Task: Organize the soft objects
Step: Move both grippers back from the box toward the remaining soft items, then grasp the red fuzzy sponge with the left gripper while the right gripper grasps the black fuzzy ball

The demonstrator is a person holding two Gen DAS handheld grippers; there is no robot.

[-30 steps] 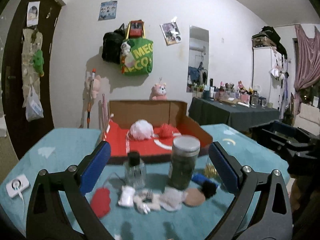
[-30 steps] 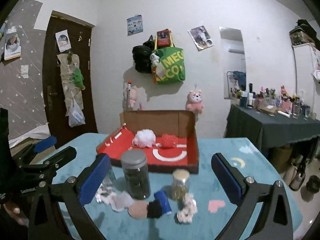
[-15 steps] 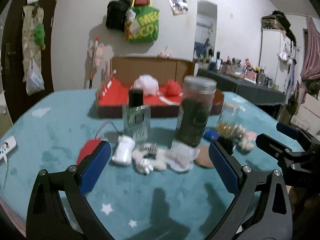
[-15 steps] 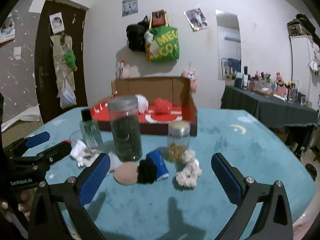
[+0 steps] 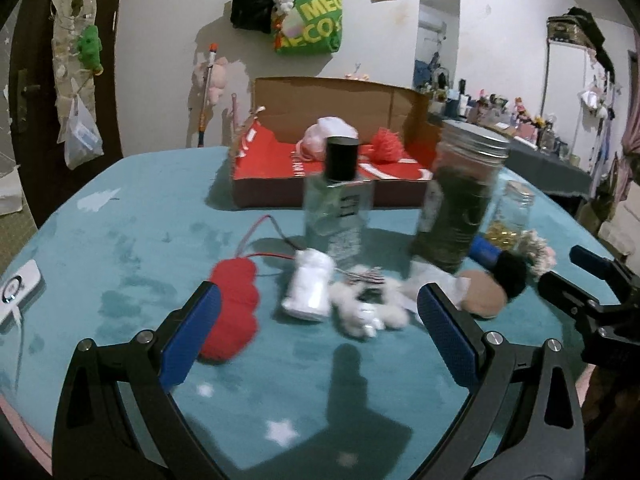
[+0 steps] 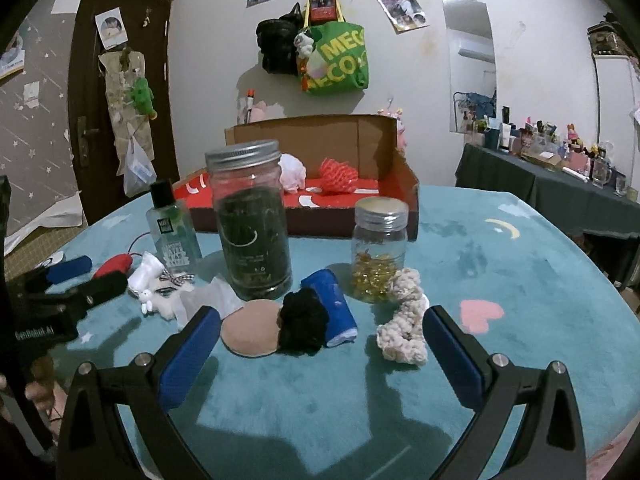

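Holding both grippers low over the teal table (image 6: pixel 520 264), we've got nothing gripped in either: left gripper (image 5: pixel 318 330) jaws spread wide, right gripper (image 6: pixel 318 354) jaws spread wide too. Soft stuff sits in a loose row across the table's near side. From the left cam: red plush piece (image 5: pixel 234 308) w/ a thin red cord lies just beside the left finger pad; next to it a small white pouch (image 5: pixel 308 286), then a fuzzy white toy (image 5: pixel 368 308) approx. centred between our fingers. From the right cam: tan round pad (image 6: pixel 250 334) touching a black scrunchie (image 6: pixel 302 322), which lies against a blue roll (image 6: pixel 334 306); cream knitted scrunchie (image 6: pixel 404 322) sits just beside the right pad. Behind them stand a clear bottle (image 6: pixel 172 228) w/ black cap, a tall dark-filled jar (image 6: pixel 252 220) and a small jar (image 6: pixel 380 248) of yellow capsules. Further back, the open cardboard box (image 6: pixel 320 136) w/ red lining already holds a white puff (image 6: pixel 292 172) and a red puff (image 6: pixel 336 176).
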